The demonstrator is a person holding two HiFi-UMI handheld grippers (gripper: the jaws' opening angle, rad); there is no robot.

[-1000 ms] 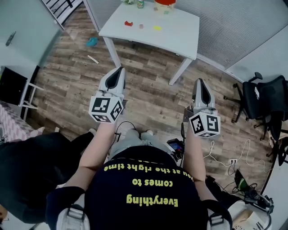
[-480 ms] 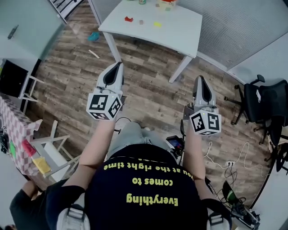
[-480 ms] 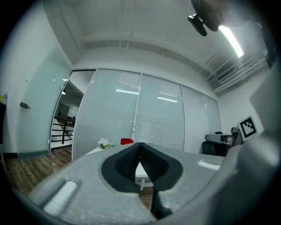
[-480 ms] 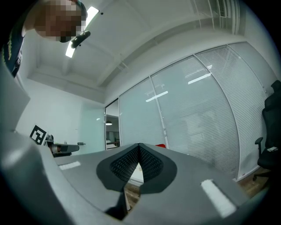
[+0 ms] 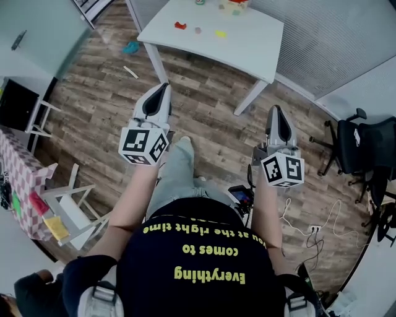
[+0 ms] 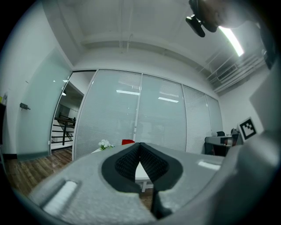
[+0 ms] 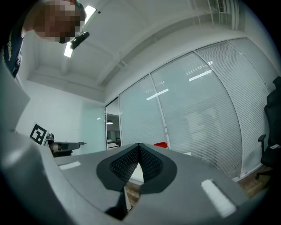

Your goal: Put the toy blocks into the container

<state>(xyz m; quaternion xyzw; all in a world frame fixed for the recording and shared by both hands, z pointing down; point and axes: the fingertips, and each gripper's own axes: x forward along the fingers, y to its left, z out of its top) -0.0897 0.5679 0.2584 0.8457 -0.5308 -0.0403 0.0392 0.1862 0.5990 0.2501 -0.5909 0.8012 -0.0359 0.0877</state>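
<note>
Red toy block (image 5: 180, 26), small pale toy block (image 5: 198, 30) and flat yellow toy block (image 5: 220, 33): these lay in a loose row, apart from one another, on the white worktop (image 5: 253, 49) at the top of the head view. Container (image 5: 237, 2): red, it stood at the worktop's far edge and was cut off by the frame; the small pieces beside it were too small to tell. Left hand-held gripper (image 5: 164, 86): its jaws were pressed together with nothing between them, and it was held over the wood-plank floor (image 5: 204, 117), well short of the worktop. Right hand-held gripper (image 5: 275, 110): its jaws were likewise together and empty, and it was also over the floor, well apart from every block and from the container.
</note>
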